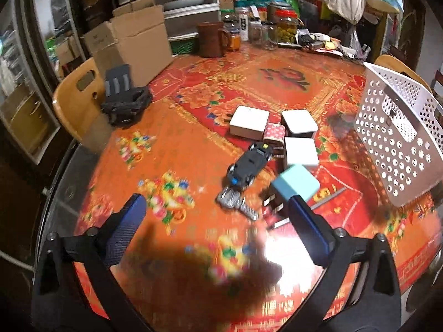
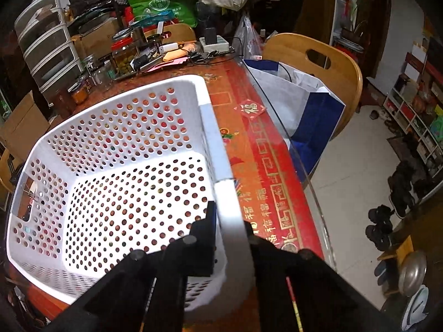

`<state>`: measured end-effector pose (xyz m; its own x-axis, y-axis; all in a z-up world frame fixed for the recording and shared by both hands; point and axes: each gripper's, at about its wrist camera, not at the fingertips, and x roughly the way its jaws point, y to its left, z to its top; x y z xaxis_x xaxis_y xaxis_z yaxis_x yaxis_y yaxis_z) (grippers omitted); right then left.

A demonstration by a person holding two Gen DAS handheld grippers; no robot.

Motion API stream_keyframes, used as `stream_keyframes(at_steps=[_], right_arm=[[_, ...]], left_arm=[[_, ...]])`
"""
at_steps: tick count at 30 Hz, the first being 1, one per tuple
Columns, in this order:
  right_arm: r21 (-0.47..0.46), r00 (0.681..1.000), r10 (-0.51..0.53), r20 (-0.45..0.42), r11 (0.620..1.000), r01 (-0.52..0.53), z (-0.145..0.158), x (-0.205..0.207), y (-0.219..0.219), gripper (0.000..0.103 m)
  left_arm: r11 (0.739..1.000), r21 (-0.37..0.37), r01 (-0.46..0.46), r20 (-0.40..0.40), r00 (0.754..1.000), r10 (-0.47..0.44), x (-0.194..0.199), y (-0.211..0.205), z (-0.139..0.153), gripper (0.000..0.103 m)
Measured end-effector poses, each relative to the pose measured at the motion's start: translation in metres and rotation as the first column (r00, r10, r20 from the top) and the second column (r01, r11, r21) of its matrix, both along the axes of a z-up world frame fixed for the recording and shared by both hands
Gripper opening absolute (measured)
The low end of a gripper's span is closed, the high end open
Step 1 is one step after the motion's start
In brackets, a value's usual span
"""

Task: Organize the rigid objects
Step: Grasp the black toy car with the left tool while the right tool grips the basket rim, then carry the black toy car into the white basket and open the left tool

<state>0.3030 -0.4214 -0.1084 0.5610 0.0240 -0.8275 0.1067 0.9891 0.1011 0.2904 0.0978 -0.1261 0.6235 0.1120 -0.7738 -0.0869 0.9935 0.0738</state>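
Jaws of the left gripper (image 1: 216,215) stand wide apart above the table with nothing between them, while the right gripper (image 2: 229,221) is clamped on the near rim of the white perforated basket (image 2: 133,138), one finger inside the wall and one outside. That basket is empty, its walls and floor pierced with round holes, and it fills the centre-left of the right wrist view; in the left wrist view it sits at the right edge, tilted. Rigid objects lie clustered in the middle of the left wrist view on the red-and-orange patterned tablecloth (image 1: 166,127): three white plug adapters (image 1: 249,120), a small red patterned box (image 1: 274,134) between them, a black toy car (image 1: 250,164), a light-blue plug adapter (image 1: 295,184) just beside the right-hand finger, and a silvery crumpled item (image 1: 235,203) too blurred to name. Jars (image 1: 288,27) and a brown mug (image 1: 211,38) crowd the upper edge; a black folded device (image 1: 124,99) sits at left.
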Motion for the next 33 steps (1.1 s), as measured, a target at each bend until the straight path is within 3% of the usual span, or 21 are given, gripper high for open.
stream_keyframes(at_steps=[4, 7, 11, 15, 18, 23, 29, 33], right_arm=[[-0.010, 1.000, -0.006, -0.003, 1.000, 0.006, 0.000, 0.001, 0.001, 0.005], [-0.014, 1.000, -0.008, -0.003, 1.000, 0.008, 0.000, 0.000, 0.002, 0.005], [-0.007, 1.000, -0.014, 0.000, 1.000, 0.014, 0.000, 0.000, 0.002, 0.005], [-0.009, 1.000, -0.015, -0.005, 1.000, 0.015, 0.001, 0.001, 0.002, 0.005], [-0.013, 1.000, -0.016, -0.001, 1.000, 0.016, 0.001, 0.001, 0.003, 0.005], [-0.031, 1.000, -0.019, -0.003, 0.999, 0.018, 0.002, 0.001, 0.005, 0.006], [-0.034, 1.000, -0.019, -0.003, 0.999, 0.019, 0.002, 0.001, 0.006, 0.006], [-0.035, 1.000, -0.019, -0.003, 0.999, 0.018, 0.002, 0.000, 0.006, 0.006]], left_arm=[[0.995, -0.078, 0.064, -0.076, 0.995, -0.070, 0.039, 0.003, -0.010, 0.075], [0.988, -0.125, 0.091, -0.133, 0.985, -0.107, 0.064, 0.004, -0.022, 0.073], [0.974, -0.208, 0.094, -0.203, 0.969, -0.137, 0.092, 0.006, -0.036, 0.061], [0.973, -0.215, 0.089, -0.240, 0.961, -0.141, 0.107, 0.004, -0.044, 0.058], [0.975, -0.210, 0.072, -0.260, 0.957, -0.127, 0.112, 0.004, -0.051, 0.045], [0.984, -0.164, 0.062, -0.264, 0.959, -0.104, 0.115, 0.002, -0.056, 0.027], [0.997, -0.047, 0.055, -0.229, 0.971, -0.064, 0.107, -0.011, -0.044, 0.028], [0.995, 0.092, 0.031, -0.148, 0.989, -0.017, 0.098, -0.028, -0.013, 0.028]])
